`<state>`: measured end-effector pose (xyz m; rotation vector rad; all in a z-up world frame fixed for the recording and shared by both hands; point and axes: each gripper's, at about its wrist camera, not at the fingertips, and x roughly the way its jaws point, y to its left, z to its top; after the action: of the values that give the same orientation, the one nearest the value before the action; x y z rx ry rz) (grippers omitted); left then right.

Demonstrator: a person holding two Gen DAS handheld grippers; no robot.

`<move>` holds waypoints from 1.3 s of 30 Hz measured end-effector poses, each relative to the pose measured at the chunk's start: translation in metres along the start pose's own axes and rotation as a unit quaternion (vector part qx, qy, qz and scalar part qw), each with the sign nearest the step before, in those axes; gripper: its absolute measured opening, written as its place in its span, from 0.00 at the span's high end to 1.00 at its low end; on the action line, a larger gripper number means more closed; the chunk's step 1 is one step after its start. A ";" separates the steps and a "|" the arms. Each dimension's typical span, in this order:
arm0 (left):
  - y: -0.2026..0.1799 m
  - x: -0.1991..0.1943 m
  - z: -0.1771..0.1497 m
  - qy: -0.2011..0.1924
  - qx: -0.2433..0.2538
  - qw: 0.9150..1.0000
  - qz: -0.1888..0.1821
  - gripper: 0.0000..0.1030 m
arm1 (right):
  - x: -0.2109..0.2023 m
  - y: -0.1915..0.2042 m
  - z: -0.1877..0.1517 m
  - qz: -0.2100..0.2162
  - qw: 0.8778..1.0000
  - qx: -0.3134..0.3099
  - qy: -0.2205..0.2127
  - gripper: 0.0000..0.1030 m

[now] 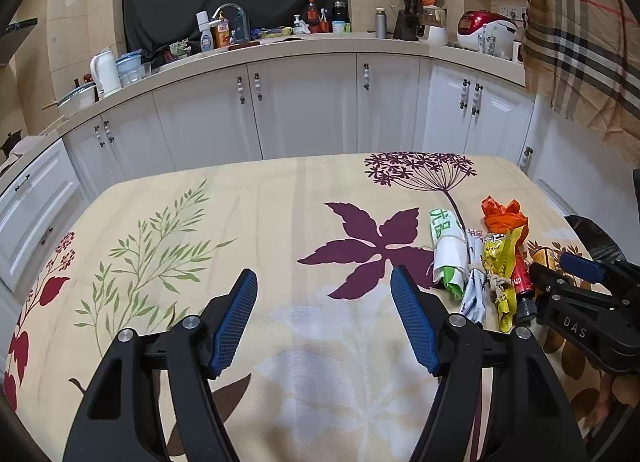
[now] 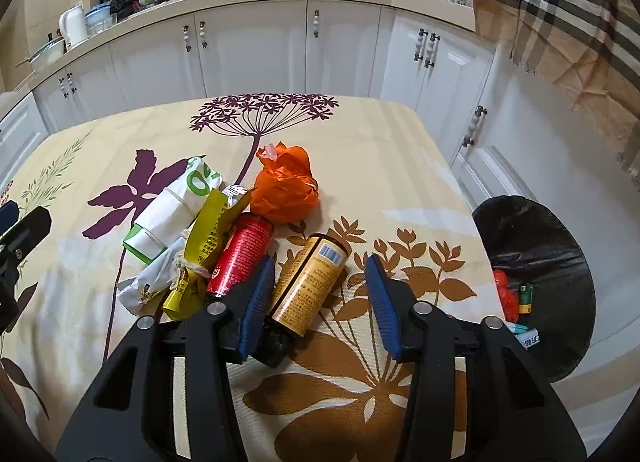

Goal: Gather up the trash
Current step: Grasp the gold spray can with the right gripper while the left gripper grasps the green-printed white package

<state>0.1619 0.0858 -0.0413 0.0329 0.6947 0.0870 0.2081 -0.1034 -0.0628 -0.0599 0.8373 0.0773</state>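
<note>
Betw right hand-held gripper (image 2: 320,294) pads, yellow bottle (image 2: 310,286) lying, cap toward cam

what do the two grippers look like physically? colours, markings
Both match: the left gripper and right gripper have matte black angular finger arms with triangular cut-outs, silver round pivot bolts, and blue ribbed pads lining the jaws. In the left wrist view, the right gripper's black body carries white "DAS" lettering. No cables visible.
</note>
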 end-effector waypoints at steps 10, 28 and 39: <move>-0.009 0.004 0.000 0.004 0.008 1.000 -0.004 0.34 | 0.003 -0.005 -0.006 0.010 1.000 0.007 0.015 0.64; -0.033 0.015 0.009 0.007 0.027 0.999 -0.024 0.34 | -0.008 -0.024 0.004 0.001 1.000 0.011 -0.016 0.78; -0.059 0.039 0.020 0.034 0.041 0.997 -0.056 0.34 | -0.003 -0.043 0.012 0.003 0.999 0.025 -0.026 0.78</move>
<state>0.2087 0.0304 -0.0543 0.0697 0.7665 -0.0487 0.2194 -0.1456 -0.0516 -0.0090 0.7880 0.0627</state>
